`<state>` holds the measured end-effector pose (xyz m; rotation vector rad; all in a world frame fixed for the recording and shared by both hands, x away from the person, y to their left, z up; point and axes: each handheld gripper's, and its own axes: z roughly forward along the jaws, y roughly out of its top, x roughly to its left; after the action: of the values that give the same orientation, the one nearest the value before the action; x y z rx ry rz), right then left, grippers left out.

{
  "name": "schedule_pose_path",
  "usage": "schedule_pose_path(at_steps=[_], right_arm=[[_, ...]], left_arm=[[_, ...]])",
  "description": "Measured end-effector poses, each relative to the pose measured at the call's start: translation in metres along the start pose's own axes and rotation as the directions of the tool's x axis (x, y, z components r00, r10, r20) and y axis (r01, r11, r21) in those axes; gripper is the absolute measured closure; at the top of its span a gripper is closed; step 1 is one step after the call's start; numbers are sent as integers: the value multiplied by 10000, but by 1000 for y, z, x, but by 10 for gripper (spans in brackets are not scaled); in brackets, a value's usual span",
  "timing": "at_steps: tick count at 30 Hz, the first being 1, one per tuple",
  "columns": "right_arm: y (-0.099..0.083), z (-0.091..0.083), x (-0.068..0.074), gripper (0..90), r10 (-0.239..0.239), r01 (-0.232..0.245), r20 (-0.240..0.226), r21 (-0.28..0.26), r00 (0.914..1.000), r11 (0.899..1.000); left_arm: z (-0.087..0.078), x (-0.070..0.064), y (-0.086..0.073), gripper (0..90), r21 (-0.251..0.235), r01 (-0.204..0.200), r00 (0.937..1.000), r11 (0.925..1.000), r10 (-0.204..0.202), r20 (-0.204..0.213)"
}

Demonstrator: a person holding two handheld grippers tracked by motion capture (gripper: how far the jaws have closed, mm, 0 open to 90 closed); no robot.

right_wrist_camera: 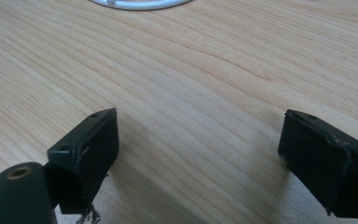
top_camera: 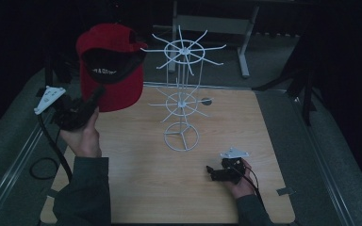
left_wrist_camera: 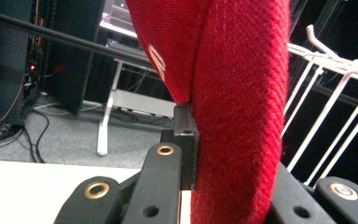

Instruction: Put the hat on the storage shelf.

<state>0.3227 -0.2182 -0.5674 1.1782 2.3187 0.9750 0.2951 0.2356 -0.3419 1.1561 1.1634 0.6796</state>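
Light wood table (top_camera: 136,188), grey carpet around it, dark room; a grey desk frame (top_camera: 245,42) stands on the floor beyond.

Left gripper (top_camera: 94,96), raised over the table's left edge: jaws clamped on the red cap (top_camera: 111,66), gripping its brim edge-on. Cap hangs above the gripper, opening w/ black lining turned toward the camera, just left of the rack's top ring. In the left gripper view the red fabric (left_wrist_camera: 233,107) runs up between the jaws, white wire hooks (left_wrist_camera: 326,88) just to its right.

White wire hook rack (top_camera: 183,94) stands upright mid-table, btwn the two grippers; hooks bare.

Right gripper (top_camera: 210,172), low over the table near the front, right of the rack base: jaws apart, holding nothing; wood grain (right_wrist_camera: 200,93) shows btwn them, rack base ring (right_wrist_camera: 140,3) ahead.
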Motion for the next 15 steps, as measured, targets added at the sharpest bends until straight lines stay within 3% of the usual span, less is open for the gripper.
schedule_pose_path(at_steps=[15], right_arm=[[0,0,0,121,2,-2,1,1,10000,10000]], left_arm=[[-13,-9,4,848,-459,-107,9995,9989,121,301]])
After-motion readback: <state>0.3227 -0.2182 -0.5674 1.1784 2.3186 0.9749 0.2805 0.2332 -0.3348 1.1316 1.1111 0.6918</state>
